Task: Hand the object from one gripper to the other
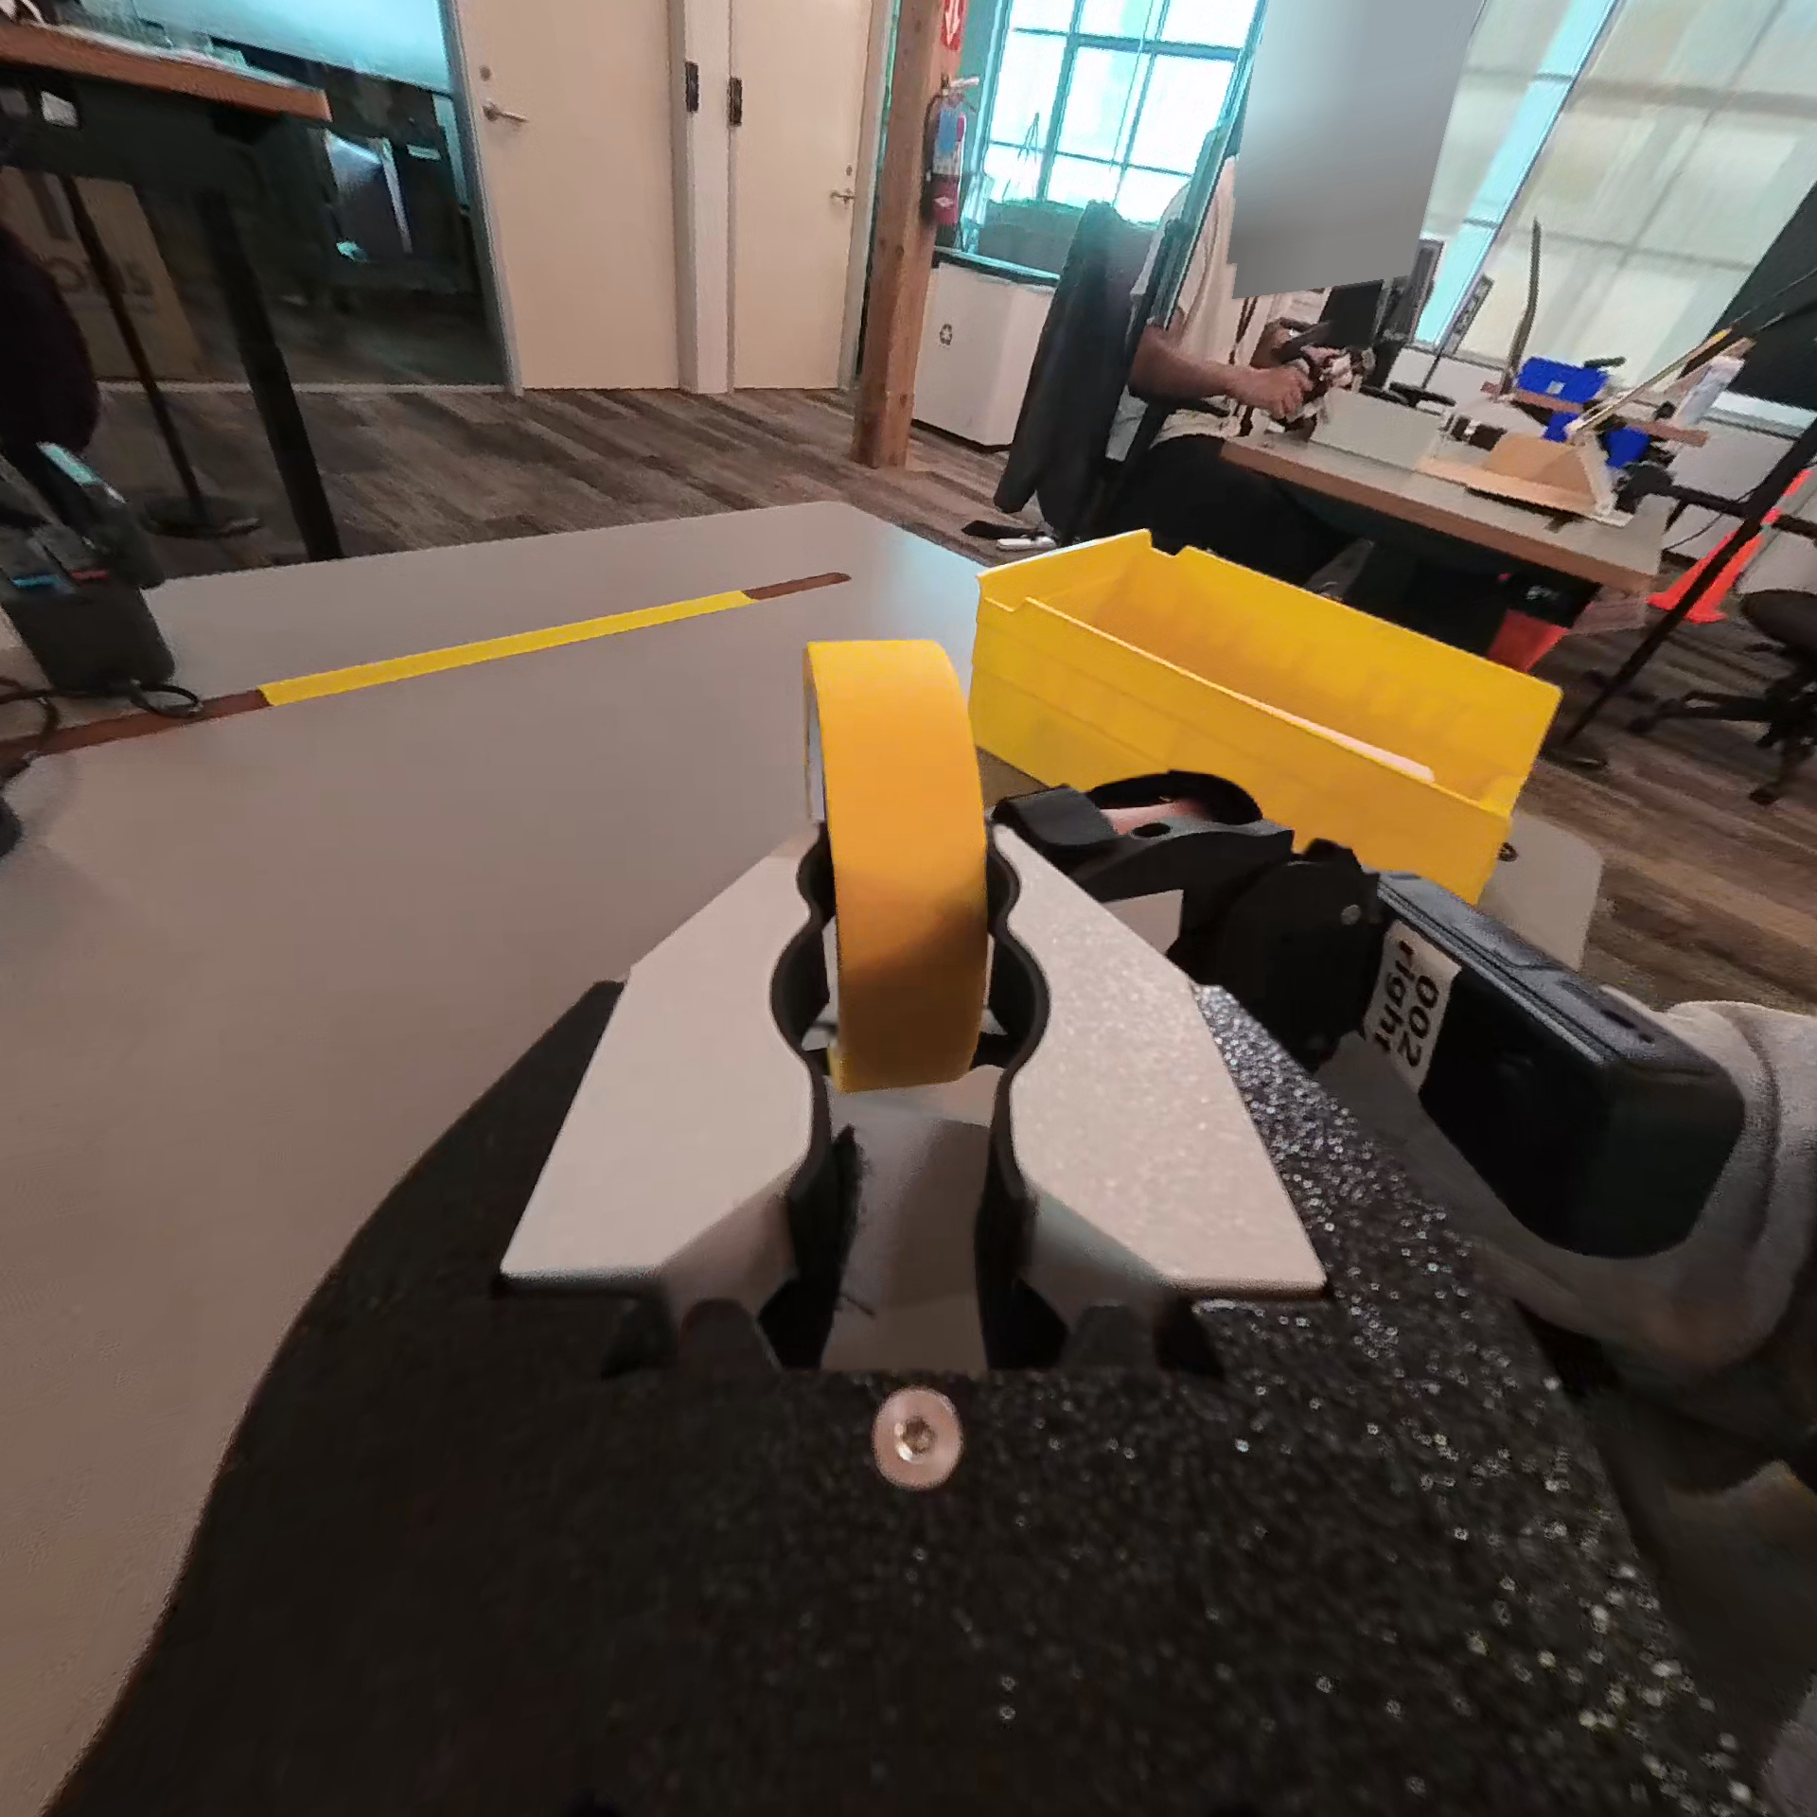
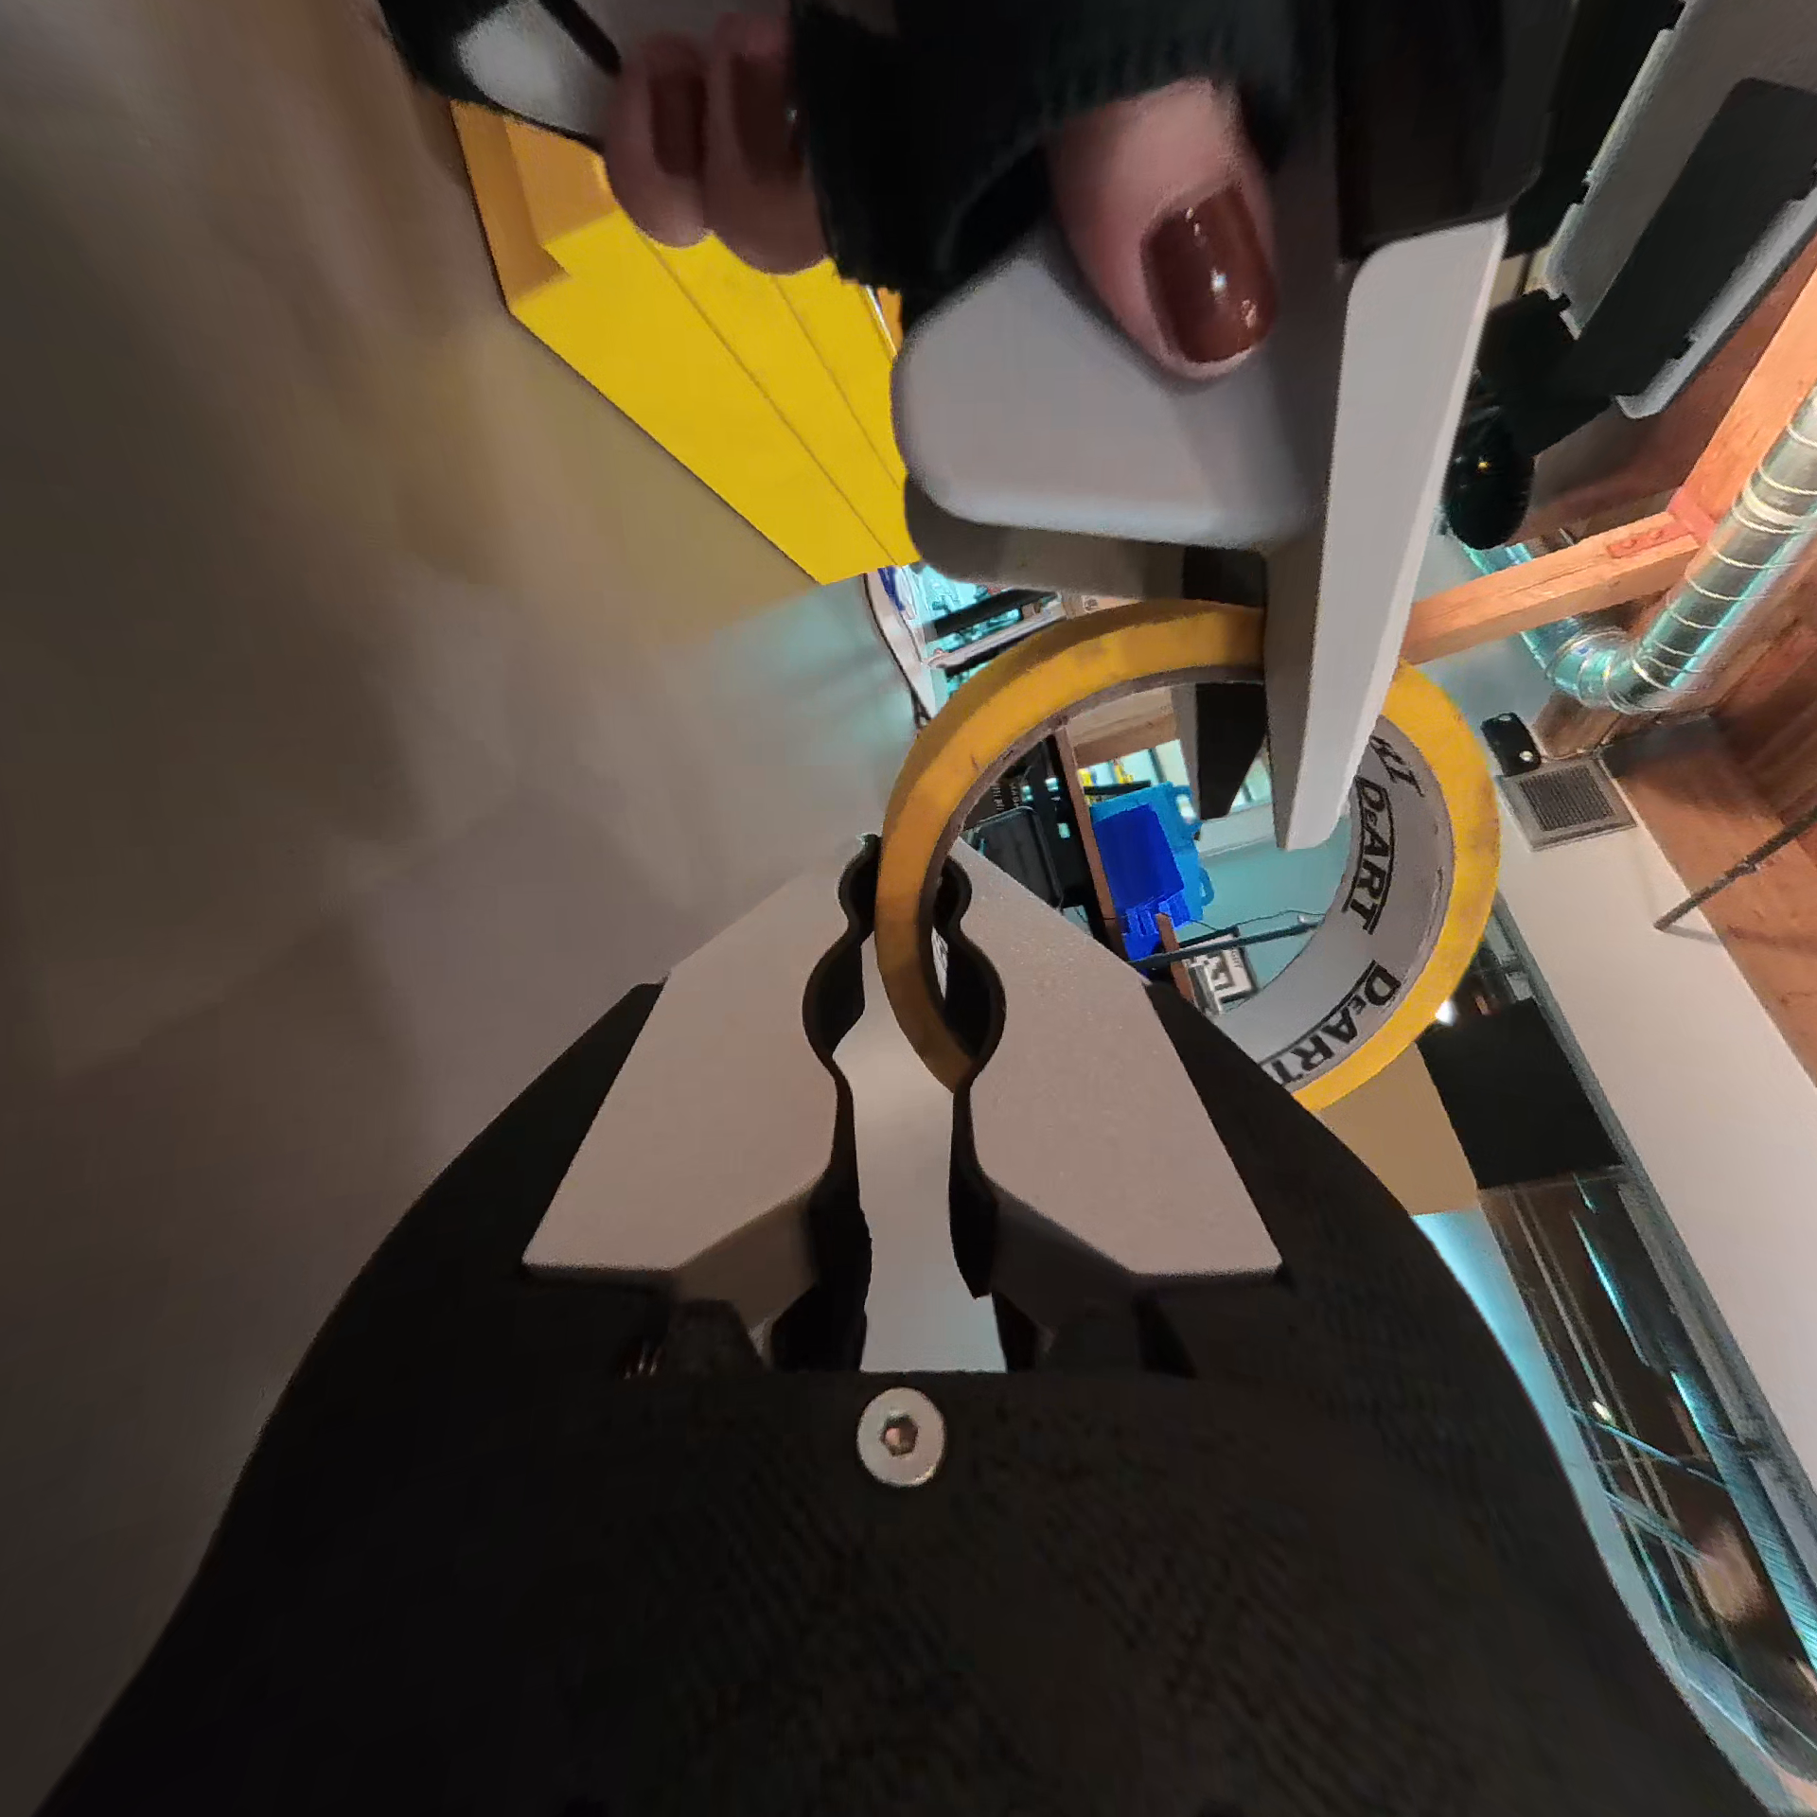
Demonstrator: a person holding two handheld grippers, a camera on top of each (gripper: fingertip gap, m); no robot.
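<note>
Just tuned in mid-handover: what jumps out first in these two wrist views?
The yellow tape roll stands on edge in the left gripper, both fingers closed across its width. The right gripper pinches the same roll's band from the opposite side, so both hold it at once. Behind them, a yellow bin sits at the far right of the grey table.

Left wrist view: sharp, evenly lit, daylight from window (image 1: 1101, 108) blown out behind. Strong fisheye bending at edges. Right wrist view: dimmer, rotated, motion blur on hand (image 2: 1160, 256) above tape roll (image 2: 1426, 1003); table surface (image 2: 295, 688) smeared, shaded.
</note>
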